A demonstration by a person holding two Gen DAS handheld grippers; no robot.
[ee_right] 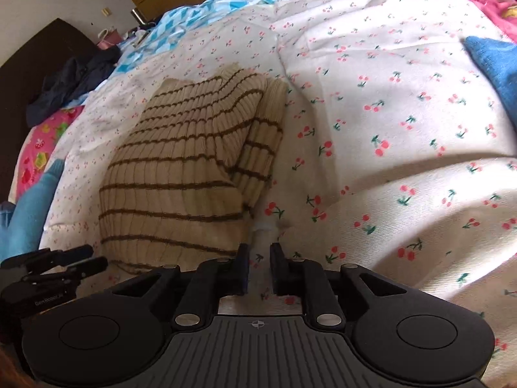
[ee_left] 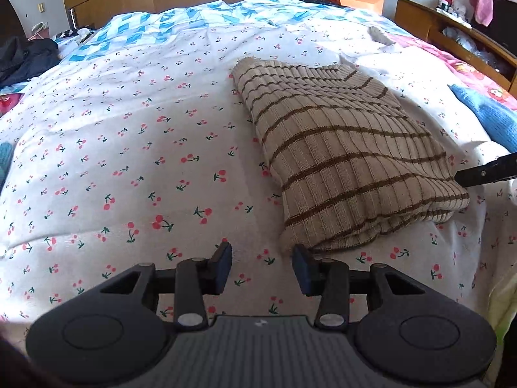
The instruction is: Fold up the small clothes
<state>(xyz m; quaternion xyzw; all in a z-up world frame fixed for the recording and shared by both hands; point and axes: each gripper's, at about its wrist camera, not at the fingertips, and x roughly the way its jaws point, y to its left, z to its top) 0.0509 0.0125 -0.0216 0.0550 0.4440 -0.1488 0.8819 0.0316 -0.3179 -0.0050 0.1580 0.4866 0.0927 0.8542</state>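
Two grippers hover empty over the cherry-print bedsheet (ee_left: 129, 161): the left gripper (ee_left: 262, 266), at the bottom centre of its view, has its fingers spread wide, while the right gripper (ee_right: 259, 268) holds a narrow gap with nothing between. The folded striped beige sweater (ee_left: 339, 155) lies right of centre in the left view, its near corner just beside the left gripper's right finger. A blue garment (ee_right: 494, 64) sits at the right view's upper right edge.

Folded striped sweater (ee_right: 181, 174) on cherry-print sheet (ee_right: 387, 129), R gripper (ee_right: 259, 266) fingers slightly apart, empty, beside it.
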